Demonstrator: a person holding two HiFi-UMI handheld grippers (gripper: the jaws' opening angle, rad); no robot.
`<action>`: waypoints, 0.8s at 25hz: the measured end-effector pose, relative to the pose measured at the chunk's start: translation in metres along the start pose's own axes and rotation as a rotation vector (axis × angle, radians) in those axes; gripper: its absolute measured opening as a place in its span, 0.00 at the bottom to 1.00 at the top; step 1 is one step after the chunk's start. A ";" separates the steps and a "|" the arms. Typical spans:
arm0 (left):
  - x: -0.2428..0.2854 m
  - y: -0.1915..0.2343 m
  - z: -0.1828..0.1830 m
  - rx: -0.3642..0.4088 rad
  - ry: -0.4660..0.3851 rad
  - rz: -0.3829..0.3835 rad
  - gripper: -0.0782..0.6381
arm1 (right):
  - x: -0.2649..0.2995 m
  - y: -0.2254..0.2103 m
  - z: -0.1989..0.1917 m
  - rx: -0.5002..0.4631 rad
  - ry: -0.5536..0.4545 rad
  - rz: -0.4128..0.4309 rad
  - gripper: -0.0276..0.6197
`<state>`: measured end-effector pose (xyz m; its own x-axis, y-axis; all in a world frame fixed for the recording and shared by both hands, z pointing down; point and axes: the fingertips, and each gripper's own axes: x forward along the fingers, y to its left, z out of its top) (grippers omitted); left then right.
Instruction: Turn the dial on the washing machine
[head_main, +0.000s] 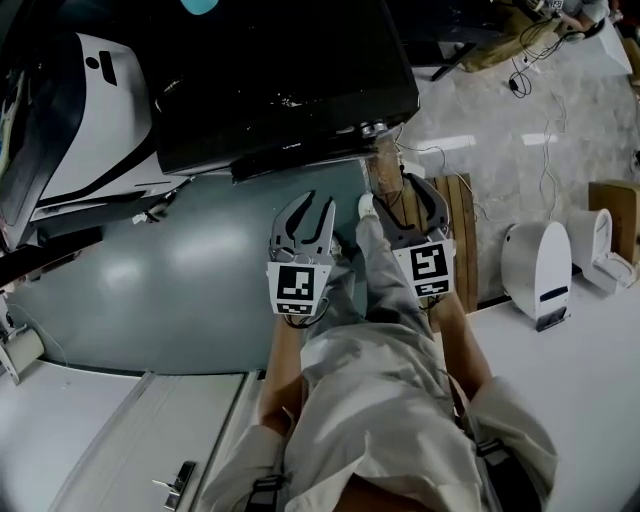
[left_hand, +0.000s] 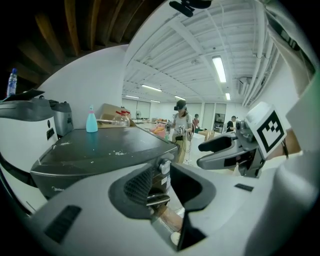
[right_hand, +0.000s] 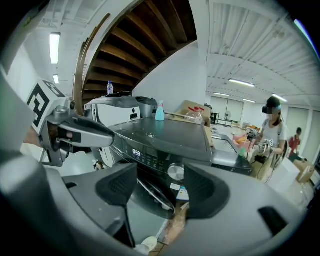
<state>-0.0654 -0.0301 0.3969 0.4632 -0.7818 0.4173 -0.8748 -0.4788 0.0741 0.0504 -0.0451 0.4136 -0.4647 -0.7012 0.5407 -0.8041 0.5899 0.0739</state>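
Note:
The black washing machine (head_main: 280, 80) stands in front of me, its silver dial (head_main: 372, 128) at the right end of the front panel. In the right gripper view the dial (right_hand: 175, 171) shows between the jaws, some way off, beside a lit display (right_hand: 136, 152). My right gripper (head_main: 410, 195) is open and empty, just below the dial. My left gripper (head_main: 317, 205) is also open and empty, to its left. The left gripper view sees the dial (left_hand: 164, 166) from the side, beyond its jaws, and the right gripper (left_hand: 235, 150).
A blue bottle (right_hand: 159, 111) stands on the machine's lid. A white appliance (head_main: 90, 100) sits at the left, and white devices (head_main: 538, 265) on the counter at the right. A wooden pallet (head_main: 455, 215) lies under the machine's right corner. A person (right_hand: 272, 130) stands in the background.

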 end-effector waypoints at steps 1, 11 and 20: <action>0.003 0.001 -0.003 -0.001 0.002 0.000 0.28 | 0.004 -0.001 -0.002 0.001 -0.003 -0.005 0.49; 0.029 0.004 -0.025 -0.007 0.016 -0.004 0.28 | 0.037 -0.014 -0.020 0.005 -0.007 -0.037 0.50; 0.050 0.005 -0.040 -0.011 0.030 -0.006 0.28 | 0.066 -0.019 -0.029 0.004 -0.008 -0.055 0.50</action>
<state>-0.0521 -0.0553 0.4548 0.4641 -0.7664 0.4441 -0.8736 -0.4790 0.0862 0.0462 -0.0910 0.4722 -0.4223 -0.7358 0.5294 -0.8302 0.5484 0.0999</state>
